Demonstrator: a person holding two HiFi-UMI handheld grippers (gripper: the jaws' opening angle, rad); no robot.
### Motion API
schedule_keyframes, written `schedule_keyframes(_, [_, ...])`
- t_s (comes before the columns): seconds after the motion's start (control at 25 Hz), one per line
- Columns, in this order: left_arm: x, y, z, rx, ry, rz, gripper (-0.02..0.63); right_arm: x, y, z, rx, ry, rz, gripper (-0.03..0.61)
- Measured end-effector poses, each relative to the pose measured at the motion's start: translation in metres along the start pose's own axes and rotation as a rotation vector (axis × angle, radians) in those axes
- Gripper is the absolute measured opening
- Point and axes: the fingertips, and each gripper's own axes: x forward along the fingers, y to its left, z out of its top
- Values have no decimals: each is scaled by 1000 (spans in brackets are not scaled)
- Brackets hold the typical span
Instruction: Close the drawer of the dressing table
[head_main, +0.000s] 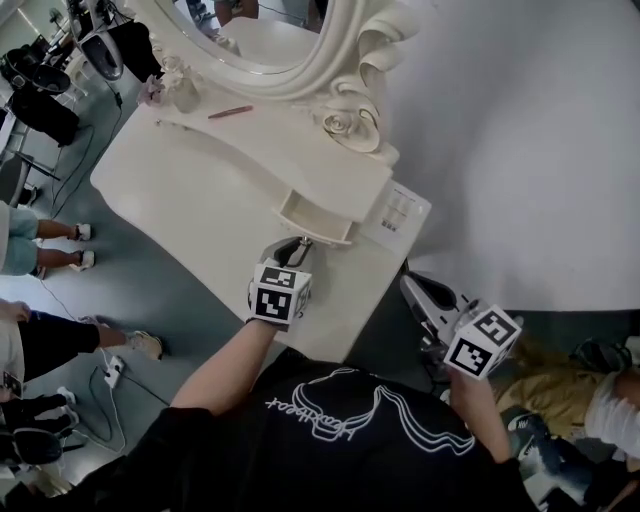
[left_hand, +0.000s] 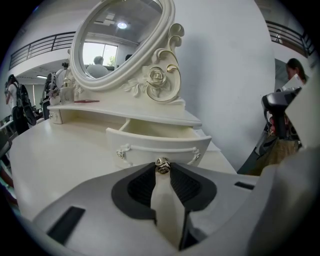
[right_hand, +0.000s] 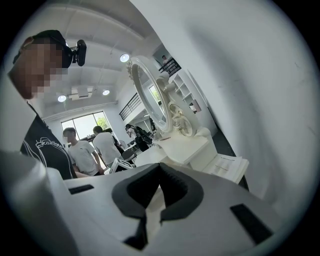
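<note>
The cream dressing table (head_main: 190, 200) has a small curved drawer (head_main: 315, 222) standing pulled out under its upper shelf. In the left gripper view the drawer (left_hand: 157, 142) is open, its inside bare. My left gripper (head_main: 298, 247) sits right at the drawer's front, and its tips (left_hand: 162, 169) are shut on the small metal knob (left_hand: 162, 164) in the middle of that front. My right gripper (head_main: 412, 288) hangs off the table's right corner, away from the drawer. In the right gripper view its jaws (right_hand: 160, 169) are shut with nothing between them.
An oval mirror (head_main: 270, 40) in a carved frame stands at the back of the table. A printed sheet (head_main: 400, 210) lies at the table's right end, a pink pen (head_main: 230, 112) on the upper shelf. A white wall (head_main: 520, 150) runs along the right. People's legs (head_main: 40, 245) and cables are on the floor at left.
</note>
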Motion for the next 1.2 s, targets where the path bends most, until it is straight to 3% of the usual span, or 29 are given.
schedule_keyframes(0.8, [2,5,16,-2,-55,49,94,-3,-8,1,1,-2,9,3])
schedule_keyframes(1.2, [23,7,31,2,-36,33,94,-8,-17,1,11,-5,-12,3])
